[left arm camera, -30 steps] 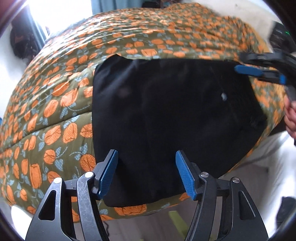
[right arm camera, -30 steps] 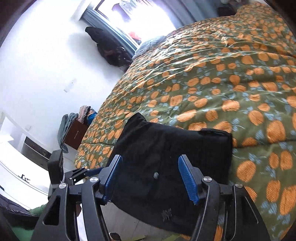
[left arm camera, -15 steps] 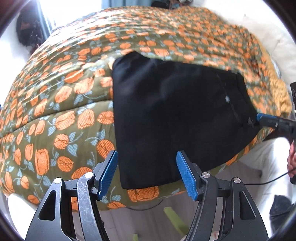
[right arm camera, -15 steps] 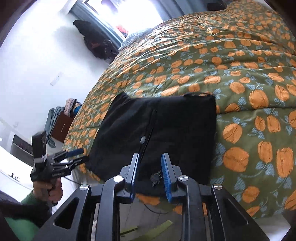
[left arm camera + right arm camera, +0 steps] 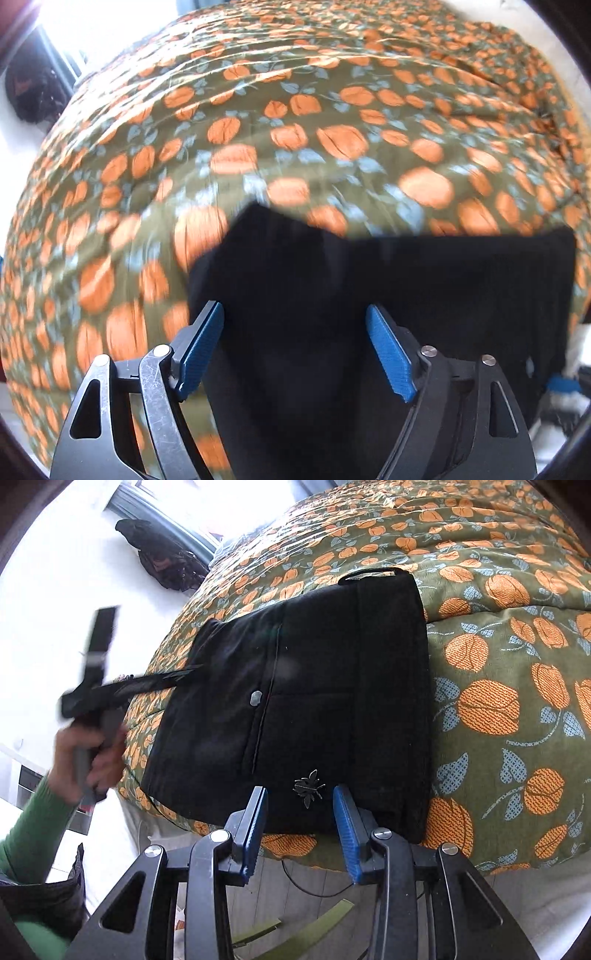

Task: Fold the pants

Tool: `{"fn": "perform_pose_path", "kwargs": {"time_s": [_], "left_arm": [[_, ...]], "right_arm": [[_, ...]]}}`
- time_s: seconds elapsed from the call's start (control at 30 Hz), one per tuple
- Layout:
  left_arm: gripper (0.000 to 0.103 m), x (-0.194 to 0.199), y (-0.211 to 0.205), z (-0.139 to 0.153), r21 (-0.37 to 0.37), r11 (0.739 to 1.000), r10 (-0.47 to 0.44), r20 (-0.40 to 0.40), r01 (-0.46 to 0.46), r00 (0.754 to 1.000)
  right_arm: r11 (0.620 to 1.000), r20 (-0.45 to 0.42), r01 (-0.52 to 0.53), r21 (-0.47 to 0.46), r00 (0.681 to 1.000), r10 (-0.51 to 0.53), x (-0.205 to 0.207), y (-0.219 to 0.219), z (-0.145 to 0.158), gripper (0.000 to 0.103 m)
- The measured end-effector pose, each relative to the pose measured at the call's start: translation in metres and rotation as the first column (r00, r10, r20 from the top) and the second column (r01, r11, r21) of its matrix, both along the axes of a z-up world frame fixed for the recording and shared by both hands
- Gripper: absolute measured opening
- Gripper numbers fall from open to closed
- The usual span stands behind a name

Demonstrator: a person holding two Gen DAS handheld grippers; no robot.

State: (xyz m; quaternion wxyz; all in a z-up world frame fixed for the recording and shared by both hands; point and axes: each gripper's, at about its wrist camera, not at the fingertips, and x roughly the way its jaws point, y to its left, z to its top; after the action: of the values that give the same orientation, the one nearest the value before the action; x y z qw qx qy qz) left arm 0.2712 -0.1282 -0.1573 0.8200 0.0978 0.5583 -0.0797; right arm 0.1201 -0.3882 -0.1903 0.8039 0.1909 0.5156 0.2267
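The black pants [image 5: 314, 686] lie folded into a flat rectangle near the edge of the bed, with a small button and a silver emblem on top. My right gripper [image 5: 299, 805] is open and empty, its fingers on either side of the pants' near edge. My left gripper [image 5: 295, 328] is open, low over the pants [image 5: 369, 314], which fill the space between its fingers. In the right wrist view the left gripper [image 5: 173, 675] reaches over the pants' left edge, blurred by motion.
The bedspread [image 5: 498, 664] is green with an orange flower print and covers the whole bed [image 5: 295, 129]. The bed edge and floor lie just below the pants. A dark bag [image 5: 162, 557] hangs by the window. A green sleeve [image 5: 33, 834] is at the lower left.
My left gripper has moved in close and low over the pants. My right gripper has opened from a narrow gap and stays at the near edge.
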Motion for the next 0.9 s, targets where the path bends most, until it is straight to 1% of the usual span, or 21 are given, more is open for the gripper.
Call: {"fn": "perform_pose_path", "kwargs": {"time_s": [0.07, 0.1, 0.13, 0.17, 0.2, 0.27, 0.3, 0.37, 0.43, 0.5, 0.57, 0.6, 0.63, 0.67, 0.7, 0.73, 0.8, 0.83, 0.9], "left_arm": [[0.082, 0.031, 0.005, 0.002, 0.050, 0.997, 0.060, 0.028, -0.061, 0.998], [0.082, 0.038, 0.012, 0.006, 0.059, 0.993, 0.097, 0.039, -0.099, 0.995], [0.080, 0.045, 0.018, 0.009, 0.050, 0.990, 0.126, 0.040, -0.128, 0.991], [0.074, 0.049, 0.025, 0.014, 0.043, 0.987, 0.155, 0.039, -0.156, 0.987], [0.073, 0.049, 0.033, 0.022, 0.020, 0.982, 0.185, 0.038, -0.186, 0.982], [0.073, 0.040, 0.045, 0.036, -0.048, 0.980, 0.197, 0.044, -0.195, 0.979], [0.074, 0.025, 0.051, 0.046, -0.081, 0.980, 0.186, 0.052, -0.181, 0.981], [0.075, -0.003, 0.054, 0.055, -0.101, 0.984, 0.155, 0.066, -0.148, 0.986], [0.078, -0.041, 0.055, 0.059, -0.129, 0.983, 0.136, 0.062, -0.127, 0.989], [0.081, -0.082, 0.057, 0.055, -0.208, 0.969, 0.140, 0.016, -0.134, 0.990], [0.081, -0.113, 0.053, 0.045, -0.253, 0.958, 0.132, -0.033, -0.136, 0.991], [0.081, -0.123, 0.049, 0.040, -0.247, 0.959, 0.132, -0.048, -0.139, 0.990], [0.081, -0.132, 0.044, 0.032, -0.223, 0.964, 0.138, -0.056, -0.147, 0.989], [0.081, -0.136, 0.041, 0.028, -0.197, 0.968, 0.144, -0.057, -0.153, 0.988], [0.081, -0.138, 0.038, 0.023, -0.167, 0.972, 0.156, -0.055, -0.163, 0.986], [0.081, -0.140, 0.037, 0.021, -0.155, 0.972, 0.168, -0.055, -0.174, 0.984], [0.081, -0.141, 0.041, 0.023, -0.162, 0.967, 0.192, -0.053, -0.198, 0.980], [0.081, -0.141, 0.042, 0.025, -0.159, 0.967, 0.196, -0.050, -0.201, 0.979], [0.081, -0.146, 0.043, 0.029, -0.120, 0.973, 0.194, -0.027, -0.196, 0.981]], "right_arm": [[1.000, 0.008, 0.013, -0.001, 1.000, -0.013, 0.002, 0.004, -0.001, 0.038], [1.000, 0.010, 0.021, -0.001, 1.000, -0.021, 0.001, 0.004, -0.001, 0.038], [1.000, 0.010, 0.029, 0.000, 1.000, -0.029, 0.000, 0.005, -0.001, 0.038], [0.999, 0.010, 0.034, 0.004, 0.999, -0.034, -0.001, 0.004, -0.002, 0.038], [0.999, 0.012, 0.036, 0.005, 0.999, -0.036, -0.003, 0.004, -0.002, 0.038], [0.999, 0.014, 0.031, 0.011, 0.999, -0.031, -0.004, 0.002, -0.001, 0.038], [1.000, 0.011, 0.029, 0.012, 1.000, -0.029, -0.004, 0.002, 0.001, 0.038], [1.000, 0.008, 0.028, 0.003, 1.000, -0.028, -0.006, 0.002, 0.011, 0.038], [0.999, 0.031, 0.011, -0.036, 0.999, -0.010, -0.008, 0.006, 0.024, 0.038], [0.997, 0.064, -0.030, -0.067, 0.997, 0.034, -0.014, 0.014, 0.037, 0.038], [0.993, 0.078, -0.068, -0.096, 0.994, 0.076, -0.020, 0.022, 0.044, 0.038], [0.988, 0.072, -0.085, -0.128, 0.993, 0.095, -0.021, 0.027, 0.042, 0.038], [0.984, 0.065, -0.090, -0.155, 0.993, 0.102, -0.021, 0.029, 0.038, 0.038], [0.978, 0.041, -0.091, -0.190, 0.994, 0.101, -0.019, 0.031, 0.029, 0.038], [0.975, 0.012, -0.087, -0.203, 0.996, 0.091, -0.017, 0.032, 0.022, 0.038], [0.978, -0.018, -0.080, -0.194, 0.997, 0.078, -0.016, 0.030, 0.013, 0.038], [0.982, -0.060, -0.049, -0.180, 0.997, 0.039, -0.014, 0.024, 0.002, 0.038], [0.985, -0.072, -0.037, -0.169, 0.997, 0.025, -0.015, 0.021, -0.001, 0.038], [0.990, -0.075, -0.018, -0.143, 0.997, 0.007, -0.018, 0.016, -0.001, 0.038]]}}
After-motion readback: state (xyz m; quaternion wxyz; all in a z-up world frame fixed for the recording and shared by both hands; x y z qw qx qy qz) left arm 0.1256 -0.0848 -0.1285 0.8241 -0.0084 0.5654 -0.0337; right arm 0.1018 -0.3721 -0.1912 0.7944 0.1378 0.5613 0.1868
